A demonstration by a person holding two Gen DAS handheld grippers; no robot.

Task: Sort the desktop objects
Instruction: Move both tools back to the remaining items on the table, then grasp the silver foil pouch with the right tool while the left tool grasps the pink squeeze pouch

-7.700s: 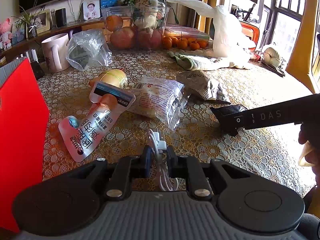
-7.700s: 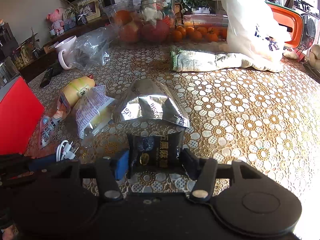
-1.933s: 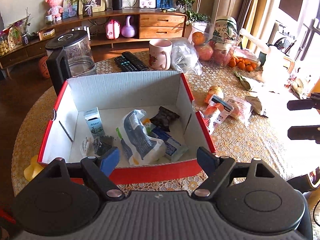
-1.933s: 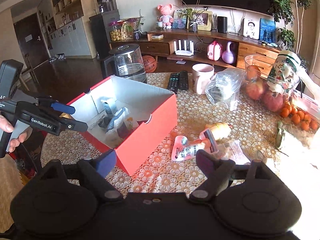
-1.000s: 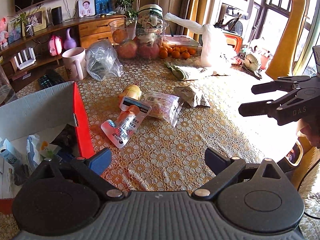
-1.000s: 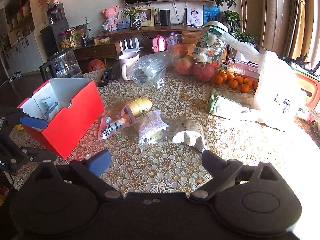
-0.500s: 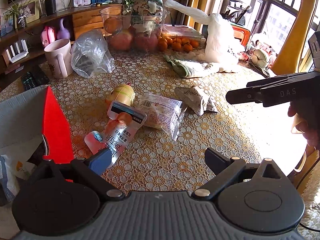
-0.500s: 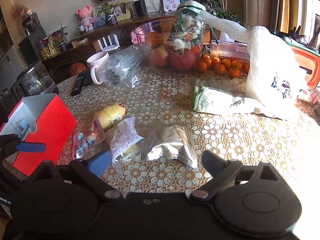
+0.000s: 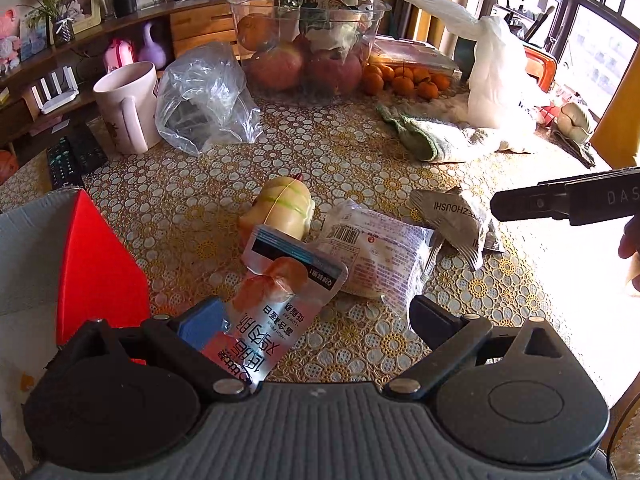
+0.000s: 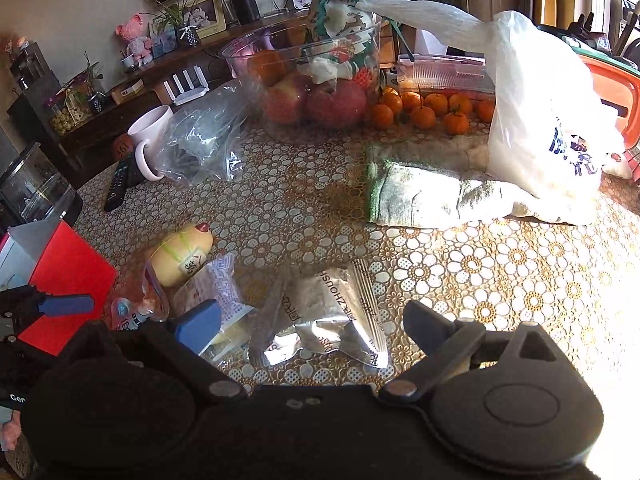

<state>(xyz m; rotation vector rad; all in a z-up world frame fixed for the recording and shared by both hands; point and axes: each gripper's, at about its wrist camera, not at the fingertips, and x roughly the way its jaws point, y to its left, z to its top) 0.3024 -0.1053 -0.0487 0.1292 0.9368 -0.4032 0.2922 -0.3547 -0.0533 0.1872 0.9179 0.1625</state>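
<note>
Presently we record the left hand-held gripper (image 9: pixel 314 320) spread wide over the pink pouch (image 9: pixel 276 312), which lies flat, long axis running from near-left to far-right, its blue-banded end pointing away beside the yellow bottle (image 9: pixel 286 208). We note the right hand-held gripper (image 10: pixel 314 322) likewise spread, above the silver foil packet (image 10: pixel 328 316). Both rest on the surface (image 9: pixel 360 168), under a floral lace covering; the red box (image 9: pixel 96 268) stands at left. Shelving lines the room behind.
</note>
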